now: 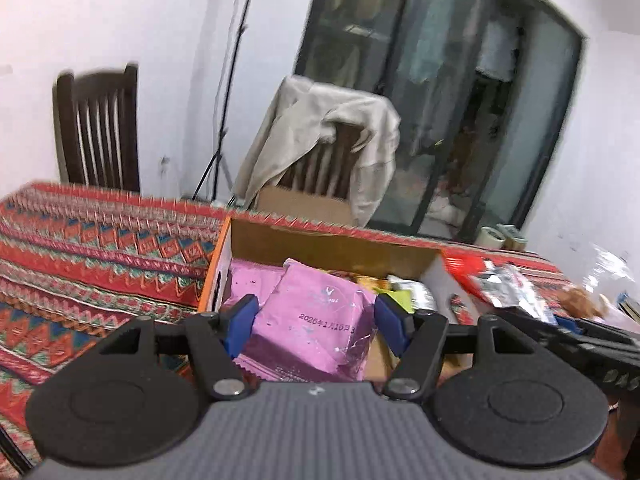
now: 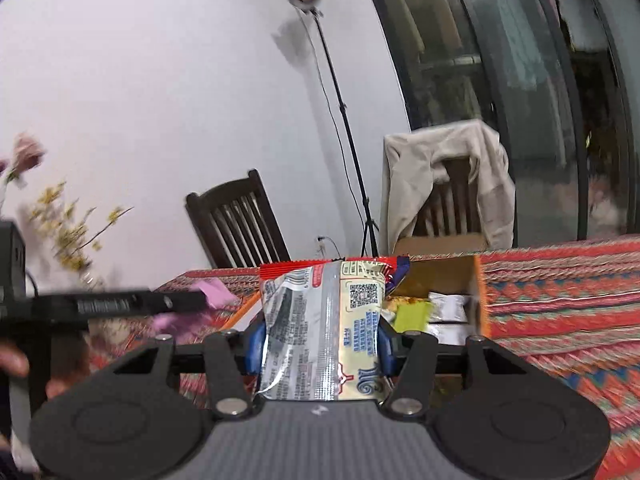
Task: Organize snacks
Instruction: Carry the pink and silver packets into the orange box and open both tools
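Patterned tablecloth [image 1: 100, 248] carries cardboard box [image 1: 336, 246] at 12 o'clock; left gripper [image 1: 316, 322] clamps pink packet [image 1: 316, 320], right gripper [image 2: 320, 346] clamps silver-red packet [image 2: 320, 320].

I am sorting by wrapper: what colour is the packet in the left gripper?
Pink packet, with a printed date; the left wrist view shows it best.

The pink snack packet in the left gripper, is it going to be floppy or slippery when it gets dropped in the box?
The pink snack packet looks like thin glossy film, so probably light and fairly slippery. It bulges between the left gripper pads, so likely soft, not stiff. Its loose lower edge may flop or catch on the cardboard box wall.
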`<state>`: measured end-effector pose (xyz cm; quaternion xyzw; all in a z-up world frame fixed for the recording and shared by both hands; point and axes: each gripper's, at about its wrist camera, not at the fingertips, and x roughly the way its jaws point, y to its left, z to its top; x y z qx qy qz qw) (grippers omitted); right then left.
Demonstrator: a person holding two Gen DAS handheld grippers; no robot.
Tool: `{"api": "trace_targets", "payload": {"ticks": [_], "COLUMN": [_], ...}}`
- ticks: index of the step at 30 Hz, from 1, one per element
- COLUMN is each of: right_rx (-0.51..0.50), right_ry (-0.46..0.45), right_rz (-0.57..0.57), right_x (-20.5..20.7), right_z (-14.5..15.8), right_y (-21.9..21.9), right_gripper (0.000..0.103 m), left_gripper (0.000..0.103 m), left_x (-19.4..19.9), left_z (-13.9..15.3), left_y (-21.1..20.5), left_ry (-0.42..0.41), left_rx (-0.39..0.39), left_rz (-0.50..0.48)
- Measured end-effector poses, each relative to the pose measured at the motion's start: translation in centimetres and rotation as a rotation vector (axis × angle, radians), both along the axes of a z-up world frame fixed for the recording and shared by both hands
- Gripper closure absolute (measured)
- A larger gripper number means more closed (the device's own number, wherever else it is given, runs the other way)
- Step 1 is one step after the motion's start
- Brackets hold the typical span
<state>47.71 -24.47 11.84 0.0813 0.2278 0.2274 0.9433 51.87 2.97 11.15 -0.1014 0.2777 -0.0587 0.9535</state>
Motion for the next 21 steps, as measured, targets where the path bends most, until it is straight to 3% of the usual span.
{"api": "trace_targets", "payload": {"ticks": [5, 9, 13, 16, 21], "right_rx": [-0.107, -0.137, -0.143, -0.11, -0.109], "right_ry": [0.057, 0.119, 0.15, 0.204, 0.17], "right_rz": [-0.047, -0.082, -0.097, -0.046, 0.007], "right_x": [8.4, 13.1, 14.9, 14.8, 12.5], "right_z": [-3.3, -6.3, -8.5, -9.4, -7.3], "right_y": [4.1, 6.2, 6.9, 6.7, 5.5], "right_gripper": [0.052, 0.053, 0.052, 0.048, 0.043], "left_gripper": [0.038, 0.038, 0.037, 0.037, 0.037], "left_x": [6.0, 8.1, 8.5, 7.6, 4.7], "left_z": [-3.6, -5.5, -6.8, -6.5, -4.3], "left_y": [-1.0, -1.1, 0.0, 0.8, 1.4], "left_ry": [0.085, 0.104, 0.149, 0.151, 0.108], "left_rx": [0.022, 0.026, -0.032, -0.042, -0.008], "left_rz": [0.072, 0.099, 0.096, 0.042, -0.034]}}
